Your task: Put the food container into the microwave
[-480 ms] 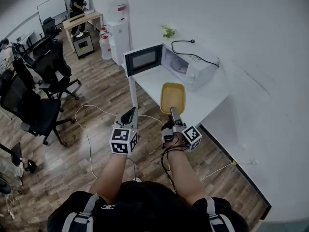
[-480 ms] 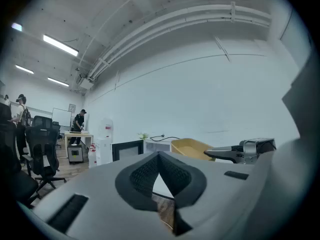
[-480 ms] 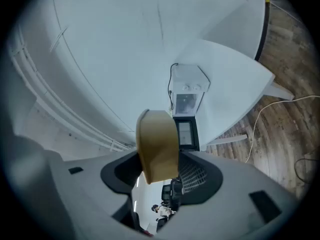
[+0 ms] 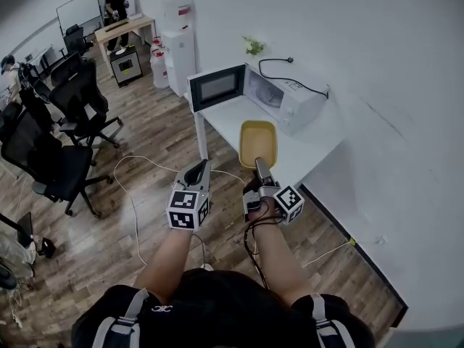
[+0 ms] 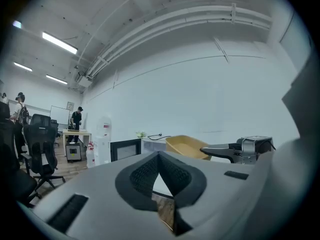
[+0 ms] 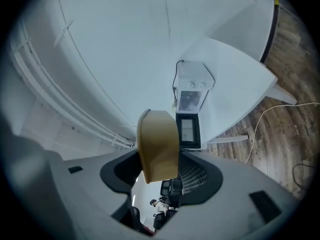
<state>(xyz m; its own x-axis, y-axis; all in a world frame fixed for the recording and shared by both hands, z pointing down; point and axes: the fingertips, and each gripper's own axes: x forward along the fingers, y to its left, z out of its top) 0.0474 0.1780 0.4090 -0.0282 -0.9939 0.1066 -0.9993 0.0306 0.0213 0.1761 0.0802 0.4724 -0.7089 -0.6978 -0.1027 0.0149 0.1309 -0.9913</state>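
Found yellow food container (image 4: 259, 144) clamped by its near rim in the right gripper (image 4: 260, 167), jaws closed on that rim, open side up in head view. Located it over the near part of the white table (image 4: 316, 148); could not tell whether touching the tabletop. Logged white microwave (image 4: 288, 101) at 1 o'clock of the container, well apart, with its door (image 4: 217, 87) swung open toward 11 o'clock and the cavity exposed. Noted black cord (image 4: 290, 78) lying on top of the microwave and a small plant (image 4: 253, 46) behind at 12 o'clock. Saw left gripper (image 4: 196, 171) at 9 o'clock of the right one, off the table edge over wood floor (image 4: 145, 140), jaws together at the tips with nothing between. Recorded white cable (image 4: 132, 210) on the floor at 8 o'clock, office chairs (image 4: 65, 122) at 9 o'clock, water dispenser (image 4: 177, 46) at 11 o'clock.
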